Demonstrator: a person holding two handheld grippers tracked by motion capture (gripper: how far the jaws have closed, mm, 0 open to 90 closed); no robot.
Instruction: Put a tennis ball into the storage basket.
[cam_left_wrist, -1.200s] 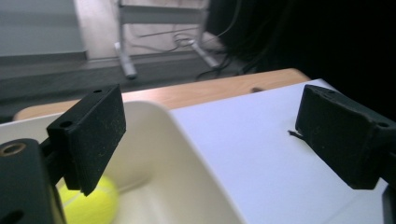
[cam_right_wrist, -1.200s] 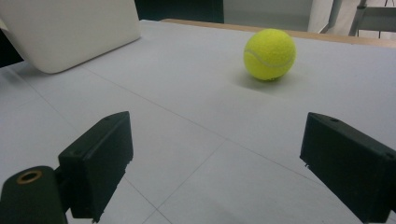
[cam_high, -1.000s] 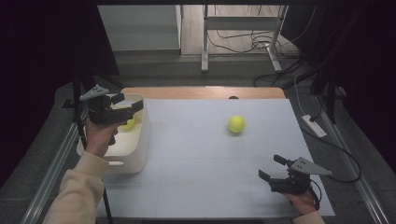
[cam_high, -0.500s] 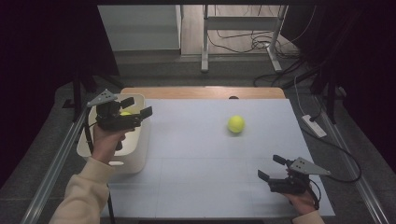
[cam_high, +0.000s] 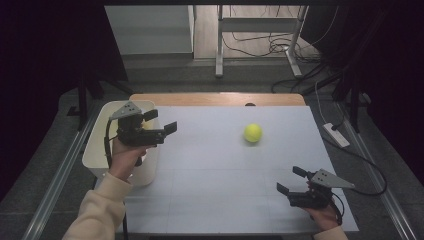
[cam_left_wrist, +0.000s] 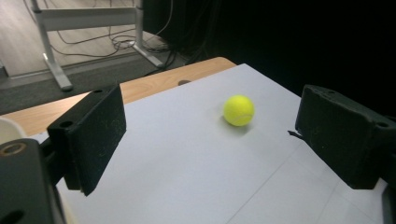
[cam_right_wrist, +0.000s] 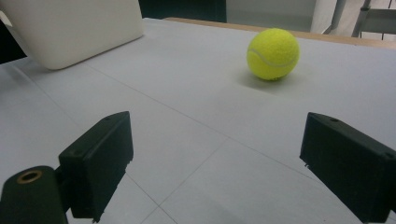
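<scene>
A yellow tennis ball (cam_high: 253, 133) lies on the white table top (cam_high: 215, 170), right of centre toward the far side. My left gripper (cam_high: 161, 121) hovers open at the right rim of a white bin (cam_high: 97, 152), jaws pointing right toward the ball, nothing between them. In the left gripper view the ball (cam_left_wrist: 238, 110) sits well ahead, between the open left gripper (cam_left_wrist: 212, 121) jaws' lines. My right gripper (cam_high: 291, 180) rests low near the front right of the table, open and empty. In the right gripper view the ball (cam_right_wrist: 273, 53) lies far ahead of the right gripper (cam_right_wrist: 219, 149).
The white bin (cam_right_wrist: 74, 28) stands at the table's left edge. A wooden strip (cam_high: 215, 99) runs along the far edge. Beyond it are a metal stand (cam_high: 220, 45) and loose cables (cam_high: 280, 47) on the floor. A power strip (cam_high: 336, 134) lies off the right side.
The left gripper has moved right, from above the bin to its right rim over the table. A yellow thing seen in the bin earlier is now covered by the hand. The right gripper has kept still.
</scene>
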